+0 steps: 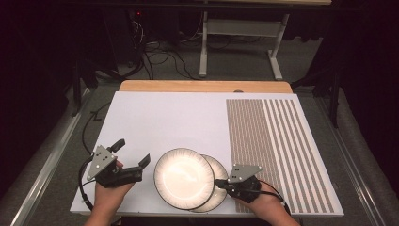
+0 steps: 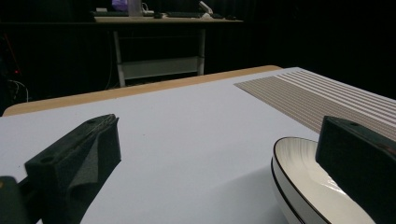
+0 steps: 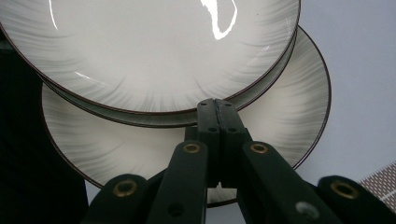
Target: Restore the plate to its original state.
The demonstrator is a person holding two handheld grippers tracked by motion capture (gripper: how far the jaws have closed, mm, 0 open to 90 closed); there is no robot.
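Two stacked plates, top plate (image 1: 184,178) offset over bottom plate (image 1: 218,190), sit at the table's (image 1: 188,117) near edge, left hand-held gripper (image 1: 133,156) spread wide beside them, right hand-held gripper (image 1: 219,184) clenched empty against the rims, so a shove could slide the top plate off.

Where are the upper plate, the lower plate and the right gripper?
upper plate (image 1: 184,178): high view, centre of its white face.
lower plate (image 1: 222,170): high view, its uncovered right part.
right gripper (image 3: 215,109): right gripper view, tips of its shut fingers.
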